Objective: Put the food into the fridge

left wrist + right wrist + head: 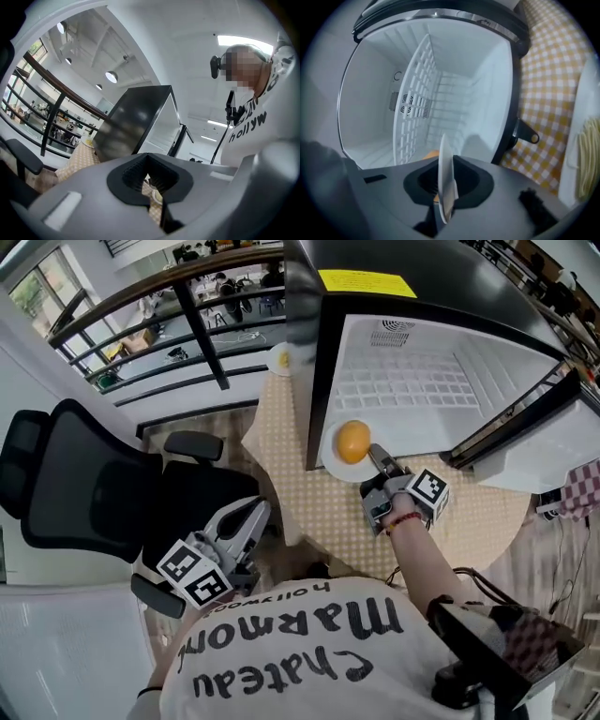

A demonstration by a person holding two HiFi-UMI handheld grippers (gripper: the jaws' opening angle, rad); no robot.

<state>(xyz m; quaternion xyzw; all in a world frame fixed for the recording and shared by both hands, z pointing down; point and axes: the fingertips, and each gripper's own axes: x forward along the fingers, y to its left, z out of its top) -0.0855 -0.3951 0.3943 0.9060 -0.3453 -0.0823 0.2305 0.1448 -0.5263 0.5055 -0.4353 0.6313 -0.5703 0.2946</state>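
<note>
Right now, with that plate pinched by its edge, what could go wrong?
The right hand-held gripper holds the plate only by its rim, so it might tip or slip. The orange sits loose and could roll off. The plate might also knock the fridge frame or the rack going in.

A round desk (281, 456) under a yellow-and-white checked cloth stands in a bright, white-walled room. Left of the desk sits a black office chair (94, 484). Beyond the desk runs a dark railing (201, 332) with a wooden top rail, and past it tall windows (42, 292) let in daylight. Above the desk, round lamps (111, 76) and a long strip light (243, 41) glow on the white ceiling.
</note>
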